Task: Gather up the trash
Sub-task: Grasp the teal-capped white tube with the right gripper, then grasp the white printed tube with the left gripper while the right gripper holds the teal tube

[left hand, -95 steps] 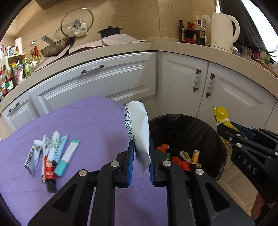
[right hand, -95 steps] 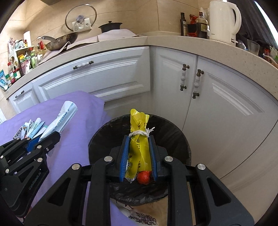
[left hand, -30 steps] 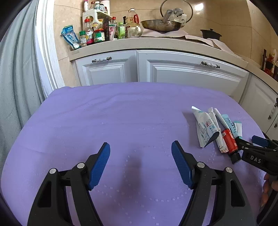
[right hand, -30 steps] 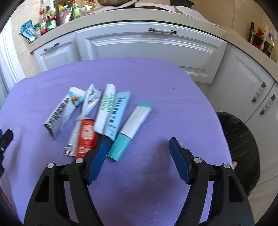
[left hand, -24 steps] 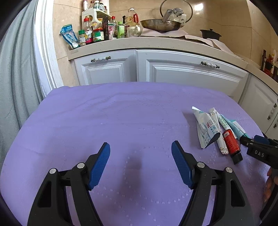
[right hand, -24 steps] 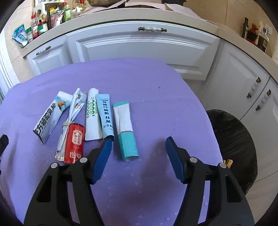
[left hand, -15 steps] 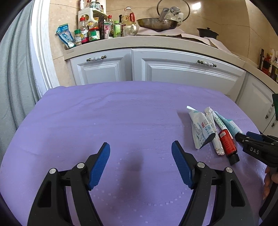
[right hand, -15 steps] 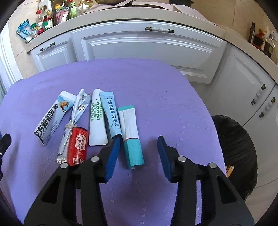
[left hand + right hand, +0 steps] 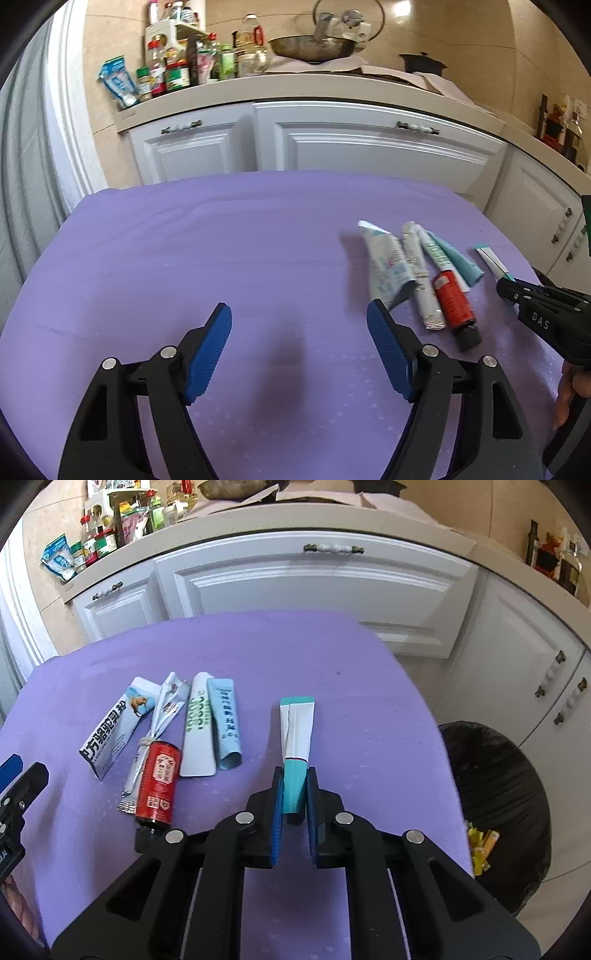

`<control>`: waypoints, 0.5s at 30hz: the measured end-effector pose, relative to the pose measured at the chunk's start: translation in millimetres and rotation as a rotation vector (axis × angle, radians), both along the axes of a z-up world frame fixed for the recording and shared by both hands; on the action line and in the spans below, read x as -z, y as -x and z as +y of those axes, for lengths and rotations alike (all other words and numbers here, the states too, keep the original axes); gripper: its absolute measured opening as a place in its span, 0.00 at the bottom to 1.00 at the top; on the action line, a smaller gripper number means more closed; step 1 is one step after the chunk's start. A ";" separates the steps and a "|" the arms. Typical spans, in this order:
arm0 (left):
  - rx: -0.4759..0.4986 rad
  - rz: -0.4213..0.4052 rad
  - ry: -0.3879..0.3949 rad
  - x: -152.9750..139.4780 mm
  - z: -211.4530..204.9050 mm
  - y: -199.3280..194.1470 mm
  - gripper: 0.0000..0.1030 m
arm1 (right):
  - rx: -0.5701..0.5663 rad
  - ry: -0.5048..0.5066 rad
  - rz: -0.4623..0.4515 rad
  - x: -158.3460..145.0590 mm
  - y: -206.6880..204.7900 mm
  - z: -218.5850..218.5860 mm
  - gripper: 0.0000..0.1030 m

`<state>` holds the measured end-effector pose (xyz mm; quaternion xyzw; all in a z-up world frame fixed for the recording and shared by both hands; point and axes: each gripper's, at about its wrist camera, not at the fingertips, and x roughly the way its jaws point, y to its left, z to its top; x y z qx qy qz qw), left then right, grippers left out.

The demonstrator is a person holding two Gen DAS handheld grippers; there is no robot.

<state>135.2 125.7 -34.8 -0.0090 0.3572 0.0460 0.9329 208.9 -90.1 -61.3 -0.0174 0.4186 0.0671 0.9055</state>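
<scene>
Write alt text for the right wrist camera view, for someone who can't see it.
The right hand-held gripper is shut on the teal end of a white-and-teal tube lying on a purple tablecloth. To its left lie four more tubes and sachets, among them a red tube. At the right edge, below the table, stands a black-lined trash bin before white cabinets.

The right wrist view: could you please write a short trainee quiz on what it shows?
1. True or false: the right gripper is shut on the teal and white tube.
2. How many pieces of trash lie loose in the cluster on the purple tablecloth?
3. Where is the black-lined trash bin? A: beyond the cloth's right edge. B: on the cloth.

Key: 1 true; 2 five, among them the red tube; 3 A.
</scene>
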 end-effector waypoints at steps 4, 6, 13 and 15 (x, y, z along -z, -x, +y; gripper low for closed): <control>0.033 -0.008 0.007 -2.4 -13.6 -1.7 0.73 | 0.012 0.015 -0.027 -4.1 3.7 -7.4 0.11; 0.051 -0.013 0.006 -3.0 -21.6 -3.1 0.75 | 0.020 0.018 -0.036 -5.5 5.0 -13.1 0.11; 0.084 0.002 -0.050 5.3 -43.4 -20.1 0.75 | 0.046 0.009 -0.053 -7.1 8.0 -34.0 0.11; 0.088 0.014 -0.066 9.7 -47.9 -28.2 0.75 | 0.051 -0.005 -0.056 -8.2 8.2 -39.7 0.11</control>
